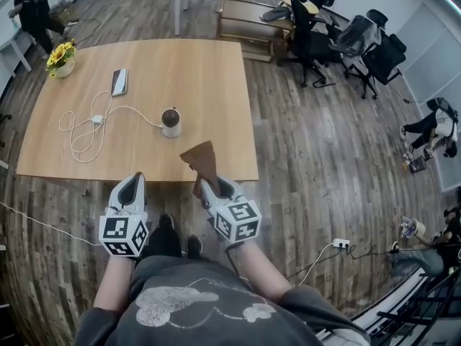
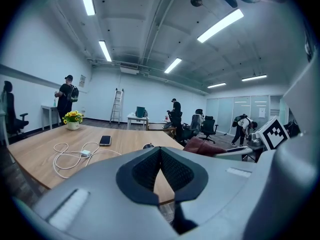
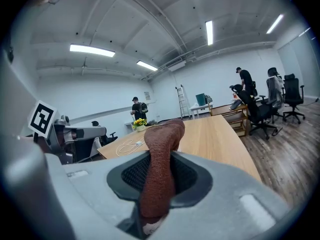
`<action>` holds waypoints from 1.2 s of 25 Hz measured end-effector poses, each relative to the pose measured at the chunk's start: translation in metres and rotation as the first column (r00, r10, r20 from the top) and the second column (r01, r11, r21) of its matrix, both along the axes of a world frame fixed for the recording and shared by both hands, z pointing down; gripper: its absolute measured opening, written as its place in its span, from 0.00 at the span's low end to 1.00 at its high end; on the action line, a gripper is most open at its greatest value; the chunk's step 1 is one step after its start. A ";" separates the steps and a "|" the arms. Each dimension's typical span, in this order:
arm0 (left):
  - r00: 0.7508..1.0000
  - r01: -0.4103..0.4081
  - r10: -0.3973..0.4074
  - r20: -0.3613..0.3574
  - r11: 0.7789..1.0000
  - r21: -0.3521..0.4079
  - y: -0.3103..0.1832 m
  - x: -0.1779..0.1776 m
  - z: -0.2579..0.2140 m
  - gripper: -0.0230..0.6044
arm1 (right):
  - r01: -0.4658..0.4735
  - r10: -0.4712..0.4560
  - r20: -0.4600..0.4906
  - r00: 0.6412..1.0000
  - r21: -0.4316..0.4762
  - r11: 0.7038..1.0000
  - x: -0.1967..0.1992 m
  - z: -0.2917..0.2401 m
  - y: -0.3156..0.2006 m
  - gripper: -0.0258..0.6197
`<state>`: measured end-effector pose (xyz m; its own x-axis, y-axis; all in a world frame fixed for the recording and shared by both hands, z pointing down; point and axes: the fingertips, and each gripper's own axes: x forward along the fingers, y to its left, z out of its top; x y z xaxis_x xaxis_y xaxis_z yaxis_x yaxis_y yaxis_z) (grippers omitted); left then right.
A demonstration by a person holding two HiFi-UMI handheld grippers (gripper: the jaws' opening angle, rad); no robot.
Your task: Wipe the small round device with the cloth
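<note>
Right gripper point(image 1: 214, 186): jaws clamped on the cloth point(image 1: 202, 158), which sticks forward out of them, its free end over the near edge of the table point(image 1: 209, 78). Left gripper point(image 1: 133, 182): jaws pressed together with nothing between them, held just off that same edge. The device point(image 1: 171, 121) stands upright mid-table, beyond and a bit left of the cloth and apart from it. A white cable point(image 1: 86, 130) runs off its left side.

The step looks like bringing the cloth to the device; there's no wiping contact yet. Move your right gripper forward and slightly left so the loose cloth end meets the device, not the jaw tips. The cloth is bunched and the grip looks narrow, so press lightly and stroke over the top and round the side, or it may pull out. The device looks light and could slide or tip, so consider opening your left gripper to steady its base opposite the wipe. Don't snag the cable. The phone point(image 1: 119, 81) is well apart, so ignore it.
</note>
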<state>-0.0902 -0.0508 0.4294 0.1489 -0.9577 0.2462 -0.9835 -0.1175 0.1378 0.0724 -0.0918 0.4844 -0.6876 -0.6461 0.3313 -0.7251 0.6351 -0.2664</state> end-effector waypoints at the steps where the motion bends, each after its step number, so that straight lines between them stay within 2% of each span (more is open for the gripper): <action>1: 1.000 -0.005 0.005 0.002 1.000 0.003 -0.004 0.001 0.000 0.07 | -0.002 0.002 0.001 1.000 0.001 1.000 -0.002 0.000 -0.003 0.17; 9: 0.998 -0.046 0.046 -0.038 0.999 -0.018 -0.039 -0.012 0.018 0.07 | 0.006 -0.006 -0.031 1.000 0.003 1.000 -0.030 0.003 -0.030 0.17; 13: 0.997 -0.064 0.064 -0.031 0.998 -0.009 -0.067 -0.024 0.015 0.07 | 0.008 -0.008 -0.056 0.998 0.006 1.000 -0.050 0.002 -0.059 0.17; 23: 0.992 -0.121 0.120 -0.051 0.992 -0.032 -0.135 -0.058 0.027 0.07 | 0.092 -0.096 -0.112 0.989 -0.040 0.995 -0.133 0.024 -0.128 0.17; 30: 0.986 -0.155 0.152 -0.070 0.987 -0.050 -0.169 -0.075 0.041 0.07 | 0.040 -0.053 -0.134 0.990 -0.101 0.994 -0.138 0.050 -0.152 0.17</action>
